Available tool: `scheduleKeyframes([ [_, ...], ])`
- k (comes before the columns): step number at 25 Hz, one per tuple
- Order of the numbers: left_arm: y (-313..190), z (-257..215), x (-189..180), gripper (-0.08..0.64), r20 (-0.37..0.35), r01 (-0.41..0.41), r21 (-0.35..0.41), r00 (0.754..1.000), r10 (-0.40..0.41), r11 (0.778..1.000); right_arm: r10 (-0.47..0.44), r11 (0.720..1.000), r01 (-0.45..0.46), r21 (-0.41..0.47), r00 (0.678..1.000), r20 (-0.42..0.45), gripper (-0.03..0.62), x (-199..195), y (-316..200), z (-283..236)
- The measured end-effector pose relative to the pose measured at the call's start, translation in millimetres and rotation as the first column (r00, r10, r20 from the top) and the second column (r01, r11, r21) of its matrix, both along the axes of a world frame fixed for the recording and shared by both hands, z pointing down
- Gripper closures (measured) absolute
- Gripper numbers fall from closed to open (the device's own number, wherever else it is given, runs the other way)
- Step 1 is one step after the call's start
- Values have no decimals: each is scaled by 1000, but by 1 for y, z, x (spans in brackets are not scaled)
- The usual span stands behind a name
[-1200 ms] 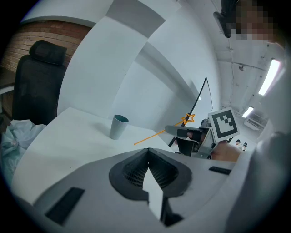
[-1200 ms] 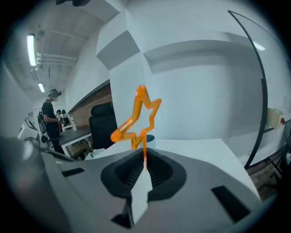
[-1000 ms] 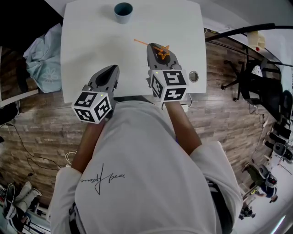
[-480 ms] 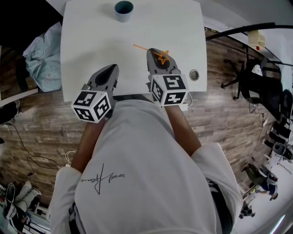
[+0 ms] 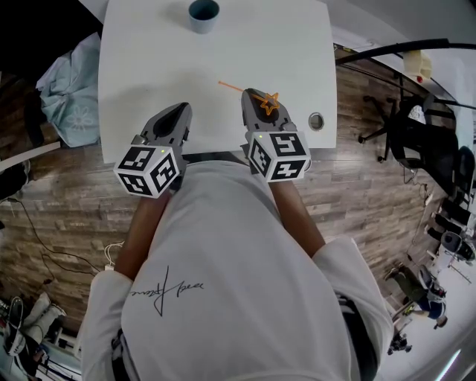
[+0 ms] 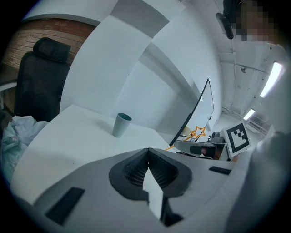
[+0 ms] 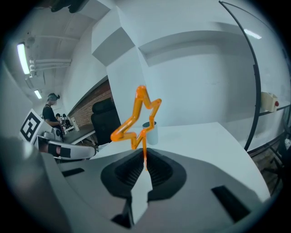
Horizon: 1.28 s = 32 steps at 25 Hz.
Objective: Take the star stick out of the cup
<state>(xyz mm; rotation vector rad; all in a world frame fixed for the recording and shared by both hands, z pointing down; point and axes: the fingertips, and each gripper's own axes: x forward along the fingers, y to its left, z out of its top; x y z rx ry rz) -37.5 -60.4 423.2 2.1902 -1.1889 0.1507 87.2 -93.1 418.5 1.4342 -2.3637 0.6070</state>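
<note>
Right tongs (image 5: 256, 95) clamp the orange star stick (image 7: 144, 145) (star end beyond the tips). Left tongs (image 5: 181, 111) closed, empty. Cup (image 5: 201, 26) well apart on the bench (image 5: 149, 67).

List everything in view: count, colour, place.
table: 1, white, before the person.
cup: 1, grey-blue, upright at the table's far edge.
star stick: 1, orange, out of the cup, clamped in the right gripper.
cable port: 1, metal, table's near right corner.
cloth: 1 heap, pale blue, left of the table.
office chair: at least 1, black, right of the table.
left gripper: 1, grey, jaws together, empty, near table edge.
right gripper: 1, grey, jaws shut on the star stick.
</note>
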Motion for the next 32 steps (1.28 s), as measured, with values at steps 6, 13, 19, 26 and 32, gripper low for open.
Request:
scheduleKeyframes([
  [6, 0, 3, 0, 552, -5, -1, -10, 1000, 1, 1000, -21, 999, 21, -26, 1000, 4, 566, -2, 10, 6],
  [13, 2, 3, -4, 552, -7, 0, -16, 1000, 0, 1000, -54, 998, 55, -36, 998, 12, 568, -3, 14, 6],
  [19, 4, 4, -9, 552, -4, 1, -19, 1000, -1, 1000, -110, 993, 111, -34, 994, 22, 569, -9, 17, 4],
  [26, 6, 3, -12, 552, -2, -5, -15, 1000, 5, 1000, -165, 986, 166, -34, 986, 24, 569, -13, 18, 0],
  [32, 5, 2, -10, 552, 2, -13, -16, 1000, 13, 1000, -195, 980, 196, -34, 980, 33, 569, -15, 16, -3],
])
